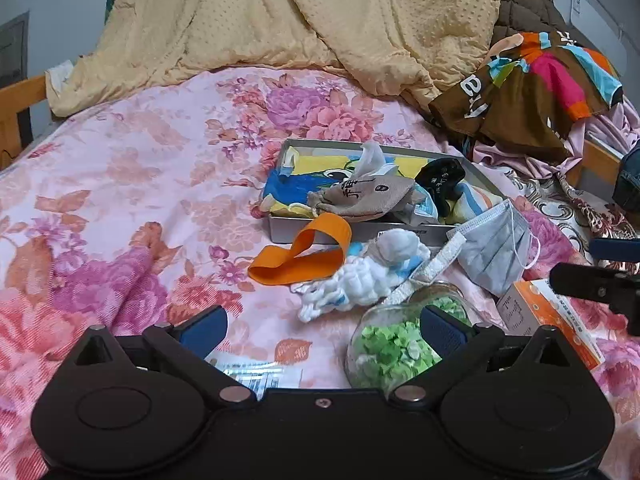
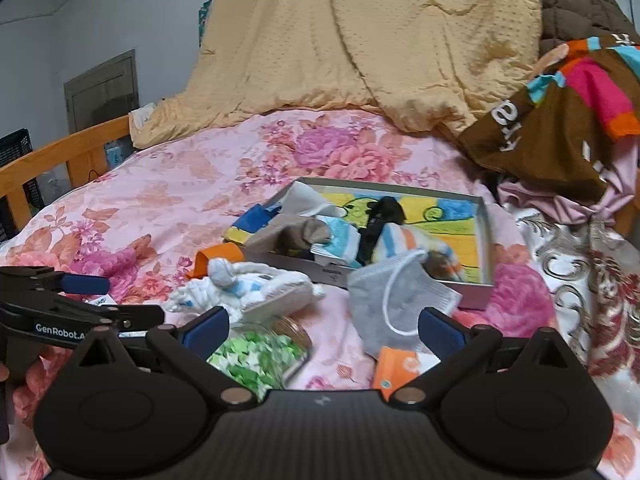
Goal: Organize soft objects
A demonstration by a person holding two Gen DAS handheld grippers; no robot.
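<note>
A bed (image 1: 120,168) with a floral sheet fills the room; its left side lies bare up to a wooden rail (image 2: 60,156). A yellow quilt (image 1: 280,20) heaps at the far edge. Mid-bed, a shallow box (image 1: 360,234) holds socks; a mask (image 1: 496,248) leans against its near corner. Both the left hand-held gripper (image 1: 324,328) and right hand-held gripper (image 2: 324,330) hover wide, empty.

My left hand-held gripper (image 1: 323,330): matte black body, two round hubs, silver pivot pins, one small centre screw, blue ribbed finger pads (image 1: 205,327). My right hand-held gripper (image 2: 323,330): same build, carbon-weave face. White "GenRobot" lettering shows on the left unit's side.
</note>
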